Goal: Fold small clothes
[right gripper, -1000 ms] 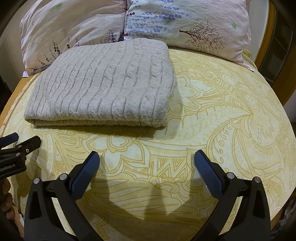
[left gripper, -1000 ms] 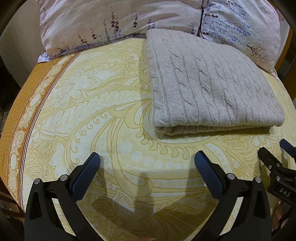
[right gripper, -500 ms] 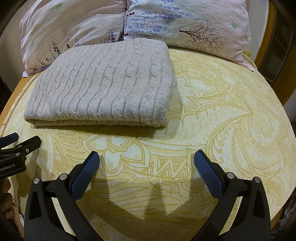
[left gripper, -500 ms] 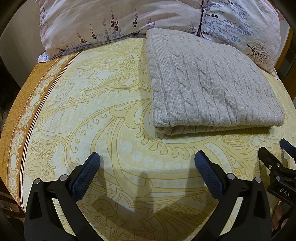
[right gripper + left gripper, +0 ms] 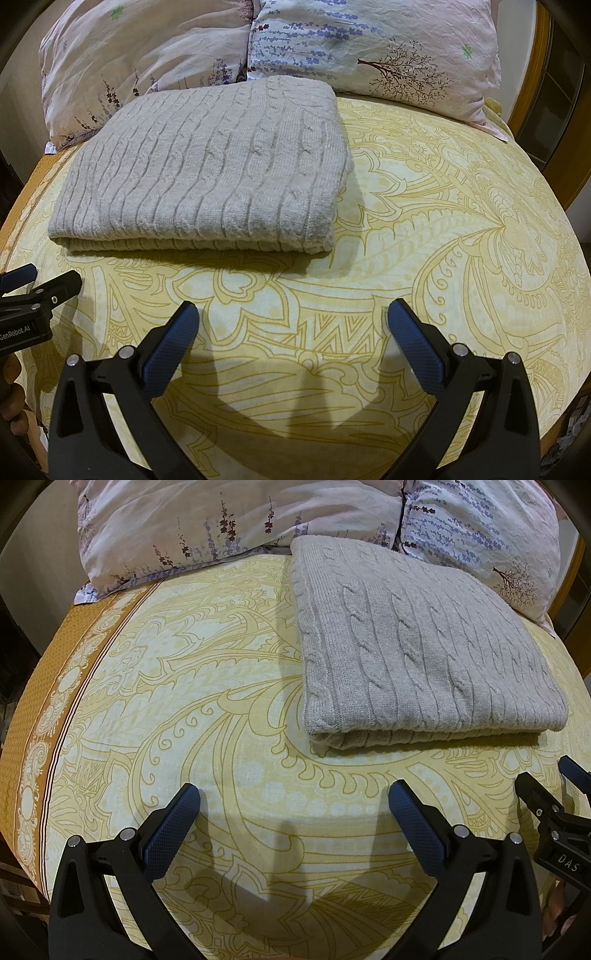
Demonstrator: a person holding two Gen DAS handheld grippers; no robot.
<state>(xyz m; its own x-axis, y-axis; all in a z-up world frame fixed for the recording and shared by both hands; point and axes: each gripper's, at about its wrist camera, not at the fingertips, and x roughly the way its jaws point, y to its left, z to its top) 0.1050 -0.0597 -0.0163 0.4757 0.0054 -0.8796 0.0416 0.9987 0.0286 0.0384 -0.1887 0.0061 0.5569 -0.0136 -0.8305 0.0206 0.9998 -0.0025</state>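
Grey cable-knit sweater (image 5: pixel 417 653) folded into a neat rectangle, lying flat on the bed (image 5: pixel 207 716), toward its head. Far edge touching two floral pillows (image 5: pixel 258 48), which lean side by side along the back. Bedspread yellow with a paisley pattern, bordered on one side by an orange-brown band (image 5: pixel 40 738).

Left gripper (image 5: pixel 293 805) low over the bedspread, short of the sweater's near folded edge and off toward its left corner; blue-padded fingers (image 5: pixel 170 830) spread wide, nothing between them. Right gripper (image 5: pixel 291 321) likewise above bare bedspread, near the sweater's right front corner, fingers (image 5: pixel 417 347) wide apart and empty. Neither touching the knit.

Each gripper visible at the edge of the other's view: the right one at the right margin of the left wrist view, the left one at the left margin of the right wrist view, both close to the sweater's front edge. Shadows of the fingers falling on the cloth beneath.
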